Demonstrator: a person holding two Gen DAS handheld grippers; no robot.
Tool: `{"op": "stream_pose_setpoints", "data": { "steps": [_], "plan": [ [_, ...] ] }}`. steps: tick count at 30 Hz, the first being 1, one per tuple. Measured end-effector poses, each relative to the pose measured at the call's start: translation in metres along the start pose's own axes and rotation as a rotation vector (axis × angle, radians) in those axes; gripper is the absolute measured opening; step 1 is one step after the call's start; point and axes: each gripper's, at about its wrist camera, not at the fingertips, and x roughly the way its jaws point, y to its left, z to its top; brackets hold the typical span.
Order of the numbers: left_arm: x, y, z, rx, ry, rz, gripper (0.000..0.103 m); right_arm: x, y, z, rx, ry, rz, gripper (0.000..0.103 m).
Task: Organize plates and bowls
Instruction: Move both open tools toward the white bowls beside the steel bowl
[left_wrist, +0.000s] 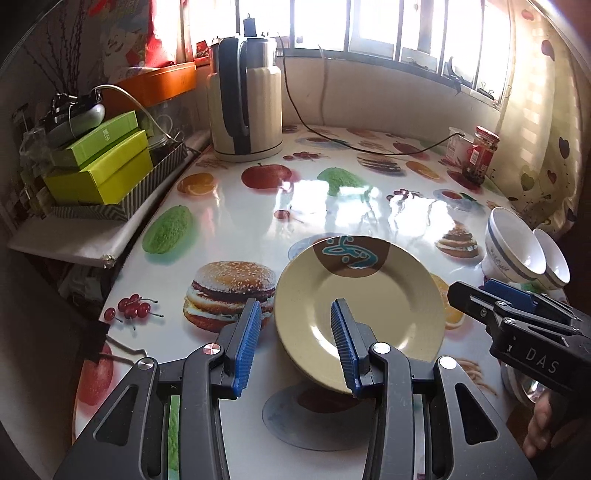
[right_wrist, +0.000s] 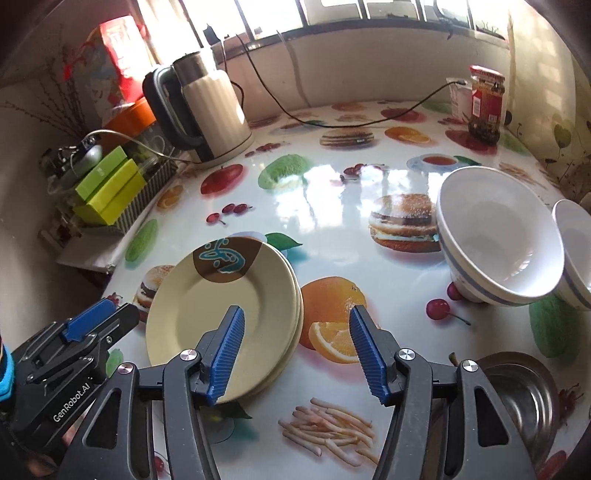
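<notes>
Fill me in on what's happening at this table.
A person is sorting dishes with a hand-held gripper in each hand. The left hand-held gripper and the right hand-held gripper both hang open over the stacked beige plates, gripping nothing. Two white bowls lean together at the right, not yet stacked.

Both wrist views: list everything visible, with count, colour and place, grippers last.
plates: stack, at least two, cream with brown patch; front left of table.
bowls: two, white with blue bands; tilted, right side.
metal bowl: one, steel; near right edge.
kettle: one, cream and black; back left.
jar: one, red label; back right.
green boxes: three; left shelf.
left gripper: open over plates.
right gripper: open, empty.
</notes>
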Motion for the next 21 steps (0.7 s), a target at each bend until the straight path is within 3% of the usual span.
{"op": "stream_pose_setpoints", "data": {
  "steps": [10, 21],
  "plan": [
    [-0.025, -0.035, 0.001, 0.058, -0.055, -0.013, 0.041, -0.046, -0.014, -0.007, 0.003, -0.083, -0.033, 0.063],
    [-0.025, -0.081, 0.006, 0.145, -0.068, -0.057, 0.041, -0.074, -0.054, -0.011, 0.049, -0.130, -0.089, 0.063]
  ]
}}
